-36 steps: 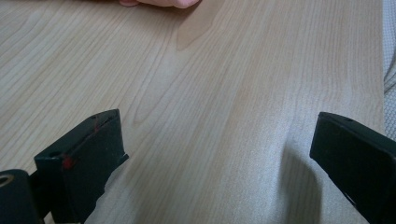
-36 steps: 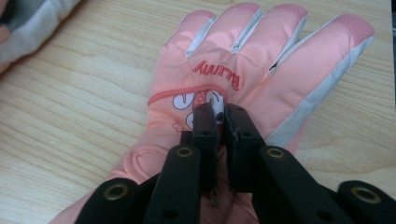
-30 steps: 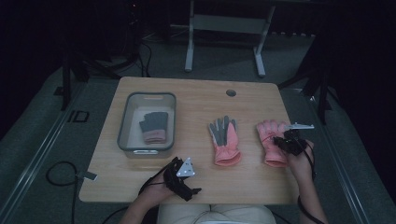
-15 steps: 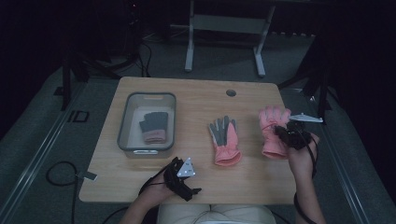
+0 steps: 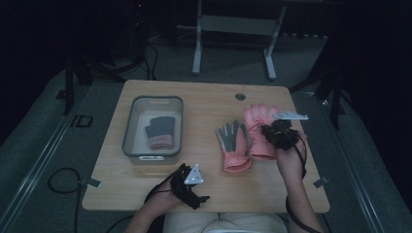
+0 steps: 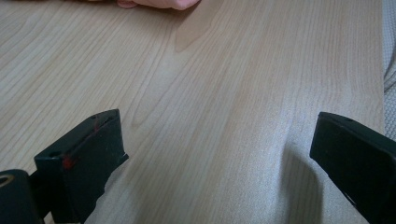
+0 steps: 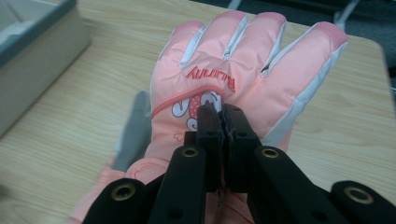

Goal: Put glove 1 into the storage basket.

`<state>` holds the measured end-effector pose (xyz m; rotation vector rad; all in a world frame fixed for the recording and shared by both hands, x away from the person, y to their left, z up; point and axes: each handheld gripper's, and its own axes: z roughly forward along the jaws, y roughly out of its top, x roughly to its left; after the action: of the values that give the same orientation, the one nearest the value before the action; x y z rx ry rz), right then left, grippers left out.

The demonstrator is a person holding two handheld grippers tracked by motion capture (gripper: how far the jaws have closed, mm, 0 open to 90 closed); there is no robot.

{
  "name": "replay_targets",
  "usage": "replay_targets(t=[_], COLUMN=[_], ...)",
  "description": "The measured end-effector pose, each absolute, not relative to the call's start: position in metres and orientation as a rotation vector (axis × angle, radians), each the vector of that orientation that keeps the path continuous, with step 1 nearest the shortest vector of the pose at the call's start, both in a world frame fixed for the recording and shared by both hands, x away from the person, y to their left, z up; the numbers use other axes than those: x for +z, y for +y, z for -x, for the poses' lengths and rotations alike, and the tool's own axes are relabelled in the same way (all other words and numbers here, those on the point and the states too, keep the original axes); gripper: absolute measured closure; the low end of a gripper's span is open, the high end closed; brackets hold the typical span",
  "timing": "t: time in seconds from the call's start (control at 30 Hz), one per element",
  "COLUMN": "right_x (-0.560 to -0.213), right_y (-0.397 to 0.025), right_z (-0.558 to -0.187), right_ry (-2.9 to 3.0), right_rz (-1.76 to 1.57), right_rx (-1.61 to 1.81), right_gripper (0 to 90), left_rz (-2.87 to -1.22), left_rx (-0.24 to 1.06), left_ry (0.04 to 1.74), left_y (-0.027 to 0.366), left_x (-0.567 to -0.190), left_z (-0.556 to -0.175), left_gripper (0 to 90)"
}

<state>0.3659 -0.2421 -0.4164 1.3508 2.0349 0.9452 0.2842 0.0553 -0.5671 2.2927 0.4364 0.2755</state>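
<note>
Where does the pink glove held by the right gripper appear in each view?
High view: pink glove at right of centre, under the right gripper.
Left gripper view: a pink edge at the top; which glove, I cannot tell.
Right gripper view: centre, pinched by the shut fingers.
Shared landmark: the wooden table.

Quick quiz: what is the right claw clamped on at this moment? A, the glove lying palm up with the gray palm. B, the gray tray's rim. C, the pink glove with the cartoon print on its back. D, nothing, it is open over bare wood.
C: in the right gripper view the right claw is pinched shut on the pink glove, right at the cartoon print on its back.
</note>
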Motion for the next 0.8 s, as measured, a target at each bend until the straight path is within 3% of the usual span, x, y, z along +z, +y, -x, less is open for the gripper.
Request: replay_targets(t=[0.4,0.8], right_x=[-0.427,-0.469], right_y=[-0.183,-0.175], right_z=[-0.365,-0.378], right_ry=[2.081,2.134], right_rz=[-1.316,-1.393], right_rx=[0.964,0.856], right_gripper=[86.9,86.8], left_rz=[-2.281,-2.284], left_rx=[0.269,0.262], left_ry=[0.440,0.441], left_y=[0.055,0.056], left_x=[-0.567,-0.567], left_z=[-0.283,-0.283], left_gripper=[2.6,2.6])
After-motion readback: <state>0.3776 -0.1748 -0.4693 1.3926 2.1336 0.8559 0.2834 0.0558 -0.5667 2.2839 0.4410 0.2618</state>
